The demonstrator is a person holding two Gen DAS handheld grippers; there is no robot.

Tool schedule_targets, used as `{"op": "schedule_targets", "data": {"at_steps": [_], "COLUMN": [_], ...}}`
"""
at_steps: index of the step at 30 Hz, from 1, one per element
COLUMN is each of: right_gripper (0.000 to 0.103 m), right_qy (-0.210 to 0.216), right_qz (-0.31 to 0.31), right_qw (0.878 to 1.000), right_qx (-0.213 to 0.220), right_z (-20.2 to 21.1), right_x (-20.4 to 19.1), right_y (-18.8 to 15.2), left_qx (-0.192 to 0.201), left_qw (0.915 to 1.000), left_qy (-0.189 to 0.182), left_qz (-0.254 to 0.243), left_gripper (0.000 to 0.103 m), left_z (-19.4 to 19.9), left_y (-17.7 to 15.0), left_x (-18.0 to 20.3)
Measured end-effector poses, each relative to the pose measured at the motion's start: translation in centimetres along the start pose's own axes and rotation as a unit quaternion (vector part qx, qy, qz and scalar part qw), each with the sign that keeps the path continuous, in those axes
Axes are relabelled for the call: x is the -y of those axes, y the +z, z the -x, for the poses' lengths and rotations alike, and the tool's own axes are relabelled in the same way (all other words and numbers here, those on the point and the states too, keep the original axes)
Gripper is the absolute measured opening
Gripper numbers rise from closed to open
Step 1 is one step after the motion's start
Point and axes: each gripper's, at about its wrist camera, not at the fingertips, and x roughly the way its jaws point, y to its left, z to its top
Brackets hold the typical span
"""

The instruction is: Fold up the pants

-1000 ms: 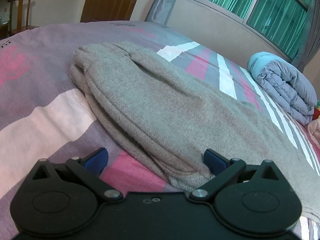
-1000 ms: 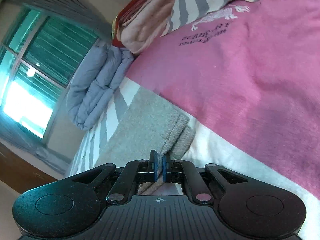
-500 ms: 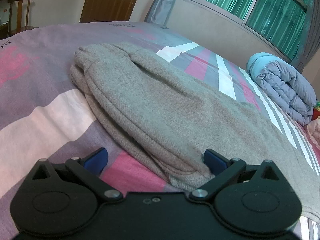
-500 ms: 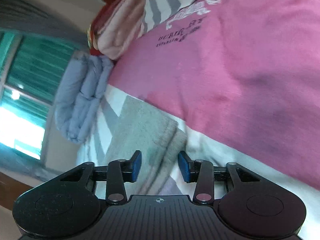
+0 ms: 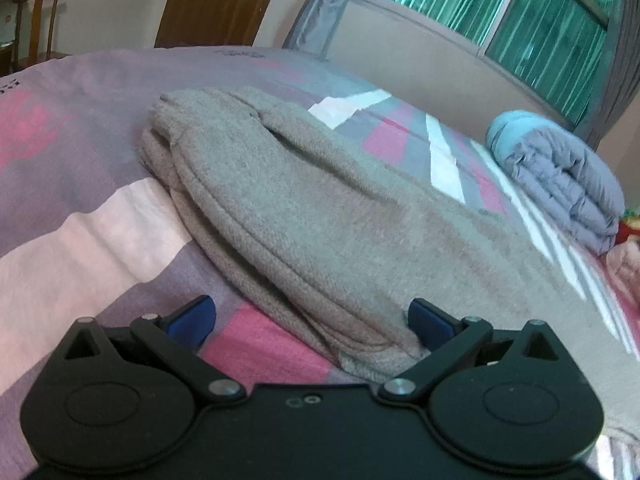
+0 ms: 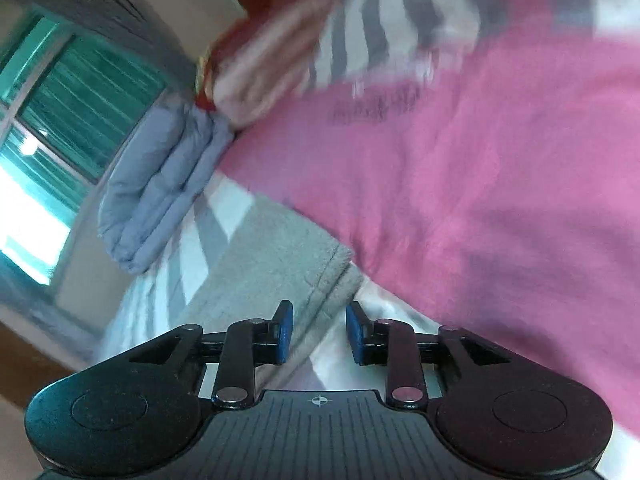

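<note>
1. I am holding my left tongs [image 5: 310, 318] released, blue pads spread wide, at the near edge of the grey knit pants [image 5: 320, 220].
2. The pants are lying lengthwise on the bed [image 5: 80, 248], already doubled leg over leg, running away toward the door.
3. I am holding my right tongs [image 6: 319, 334] released too, pads apart on either side of a hemmed corner of the pants [image 6: 280, 264], gripping nothing.
4. A folded blue-grey quilt [image 5: 560, 184] is sitting well apart, by the window.
5. To fold well, I judge both tongs should be pinching all stacked layers together at matching corners, then lifting evenly so the layers are not sliding apart.
</note>
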Motion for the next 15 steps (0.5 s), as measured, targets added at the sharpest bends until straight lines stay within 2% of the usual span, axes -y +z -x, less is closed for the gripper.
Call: {"op": "schedule_targets", "data": {"at_steps": [1, 2, 3, 4, 6, 8, 9, 11, 14, 15], "right_gripper": [0.03, 0.03, 0.03, 0.03, 0.03, 0.03, 0.034, 0.042, 0.042, 0.042], "right_qy": [0.005, 0.019, 0.032, 0.041, 0.048, 0.046, 0.048, 0.042, 0.028, 0.022], "right_qz": [0.01, 0.012, 0.011, 0.016, 0.041, 0.091, 0.113, 0.144, 0.158, 0.156], "right_qw": [1.0, 1.0, 0.999, 0.999, 0.998, 0.994, 0.991, 0.988, 0.987, 0.987], "right_qx": [0.016, 0.021, 0.021, 0.021, 0.023, 0.035, 0.044, 0.037, 0.027, 0.025], "right_z": [1.1, 2.1, 3.2, 3.9, 5.2, 6.3, 6.2, 5.9, 5.5, 5.4], "right_x": [-1.0, -1.3, -2.0, -2.6, -4.2, -6.3, -7.2, -8.2, -8.6, -8.6], "right_y": [-0.9, -2.1, -3.4, -4.6, -6.6, -7.7, -7.9, -8.7, -9.6, -9.7], "left_qx": [0.004, 0.014, 0.033, 0.063, 0.094, 0.094, 0.089, 0.074, 0.063, 0.056], "left_qw": [1.0, 0.9997, 0.9991, 0.9976, 0.9954, 0.9956, 0.996, 0.9972, 0.9977, 0.9978], "left_qy": [-0.007, -0.011, -0.014, -0.02, -0.015, -0.008, -0.008, -0.005, -0.005, -0.006], "left_qz": [0.005, 0.017, 0.024, 0.019, 0.0, -0.002, 0.002, 0.011, 0.025, 0.033], "left_gripper": [0.096, 0.088, 0.087, 0.087, 0.087, 0.083, 0.079, 0.064, 0.049, 0.047], "left_z": [0.4, 1.2, 2.1, 3.2, 4.5, 4.4, 4.0, 3.0, 1.5, 0.9], "left_y": [0.1, 0.2, 0.4, 0.6, 1.6, 3.1, 3.9, 5.3, 6.8, 7.2], "left_x": [-0.2, -0.6, -0.8, -1.1, -1.5, -2.4, -3.0, -4.0, -5.3, -5.8]}}
